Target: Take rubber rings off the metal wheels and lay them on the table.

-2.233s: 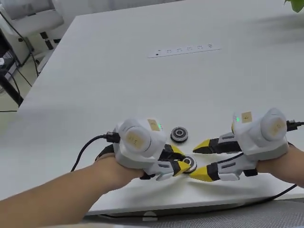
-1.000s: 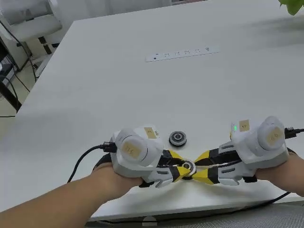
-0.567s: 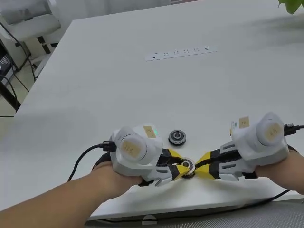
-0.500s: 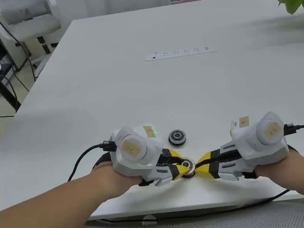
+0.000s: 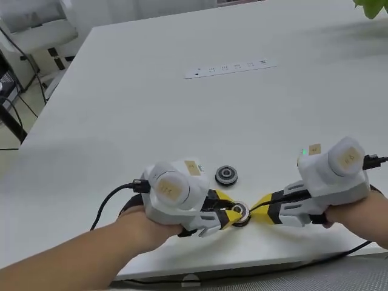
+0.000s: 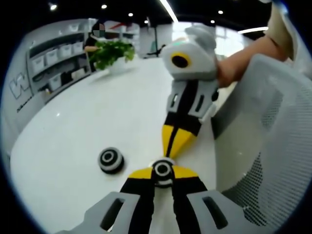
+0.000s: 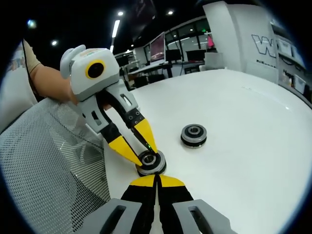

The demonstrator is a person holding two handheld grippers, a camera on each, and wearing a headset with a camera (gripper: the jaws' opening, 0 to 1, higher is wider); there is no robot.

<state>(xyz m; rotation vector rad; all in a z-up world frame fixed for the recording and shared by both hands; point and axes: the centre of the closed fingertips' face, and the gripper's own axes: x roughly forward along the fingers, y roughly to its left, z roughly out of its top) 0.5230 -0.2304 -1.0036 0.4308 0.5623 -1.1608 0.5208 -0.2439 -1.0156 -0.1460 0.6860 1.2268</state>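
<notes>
Head view: left claw pinching wheel; right claw pressed together, pointing inward, touching wheel

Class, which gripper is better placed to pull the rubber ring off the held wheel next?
Right, probably: the left gripper clamps the wheel, steadying it, while the right gripper, tips shut, sits at its rim, free to pull.

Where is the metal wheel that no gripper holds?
In the head view the free wheel lies on the white table, just beyond and slightly left of the held wheel clamped by the left gripper, apart from it.
</notes>
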